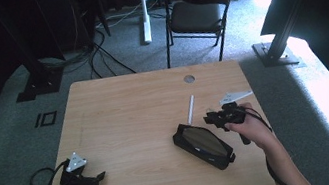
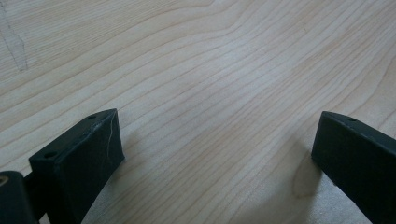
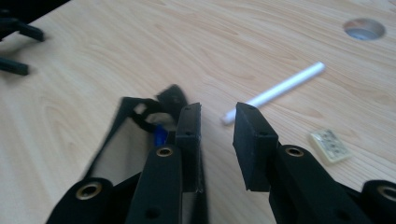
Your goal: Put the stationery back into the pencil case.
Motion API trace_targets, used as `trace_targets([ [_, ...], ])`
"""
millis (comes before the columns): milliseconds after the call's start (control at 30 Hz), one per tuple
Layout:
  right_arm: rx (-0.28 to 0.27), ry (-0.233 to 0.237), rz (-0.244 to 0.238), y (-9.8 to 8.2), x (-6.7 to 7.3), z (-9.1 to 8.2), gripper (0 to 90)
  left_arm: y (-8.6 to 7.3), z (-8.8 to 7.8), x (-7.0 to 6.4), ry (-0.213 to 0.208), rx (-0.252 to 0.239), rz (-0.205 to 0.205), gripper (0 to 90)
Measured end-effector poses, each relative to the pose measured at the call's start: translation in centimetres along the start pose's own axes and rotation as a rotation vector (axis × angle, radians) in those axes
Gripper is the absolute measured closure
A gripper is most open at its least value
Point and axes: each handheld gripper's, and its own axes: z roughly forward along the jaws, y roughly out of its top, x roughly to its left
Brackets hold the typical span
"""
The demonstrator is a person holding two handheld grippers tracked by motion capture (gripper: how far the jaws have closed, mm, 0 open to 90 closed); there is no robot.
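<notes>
High view gives us the layout: the right gripper [image 1: 213, 117] hovers over the right half of the table [image 1: 120, 115], just beside the upper end of a black pencil case [image 1: 203, 146] that lies slantwise, its long axis running from upper left to lower right in that view. A white pen [image 1: 190, 109] lies just beyond the case, close to upright in that view and leaning a little to the right. It rests flat on the wood, apart from the case.

In the right gripper view we look along the jaws and see them parted by a narrow gap, with nothing between them and no pad pressing on anything. The pen [image 3: 275, 91] lies ahead and a little to the right of the gap, slanting away toward the upper right, with its near tip just past the right jaw. The case [image 3: 135, 140] sits to the left, partly under the left jaw. A small pale eraser [image 3: 329, 145] lies to the right of the jaws.

We judge that the pen is the next thing to fetch, and that the right gripper is far nearer to it. A grip across the shaft would need the jaws wider and shifted right.

The left gripper [image 1: 85, 182] rests at the near left corner, well apart from all this; in the left gripper view its jaws stand wide over bare wood.
</notes>
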Motion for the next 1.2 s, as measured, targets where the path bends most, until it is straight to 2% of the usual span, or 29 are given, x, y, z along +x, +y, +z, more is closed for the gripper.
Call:
trace_targets([
  [200,-0.001,-0.056,0.055,-0.4,-2.6,0.8,71.6,0.0,0.0,0.0,0.000,0.000,0.000,2.1],
  [300,0.002,-0.077,0.060,-0.6,-3.4,1.1,71.6,0.0,0.0,0.0,0.000,0.000,-0.001,2.2],
  [367,-0.002,-0.100,0.069,-0.8,-4.5,1.5,70.8,0.0,0.0,0.0,0.000,0.000,0.000,2.1],
  [567,0.031,-0.170,0.087,-1.3,-6.2,2.3,65.8,0.0,0.0,0.0,0.000,0.000,0.000,2.1],
  [900,0.066,-0.210,0.112,-2.2,-8.3,3.8,57.3,0.0,0.0,0.0,0.000,0.000,0.000,2.2],
  [1033,0.077,-0.209,0.130,-2.7,-8.9,4.6,55.2,0.0,0.0,0.0,0.000,0.000,0.000,2.2],
  [1200,0.083,-0.198,0.129,-2.8,-9.2,5.5,51.9,0.0,0.0,0.0,0.000,0.000,0.000,2.2],
])
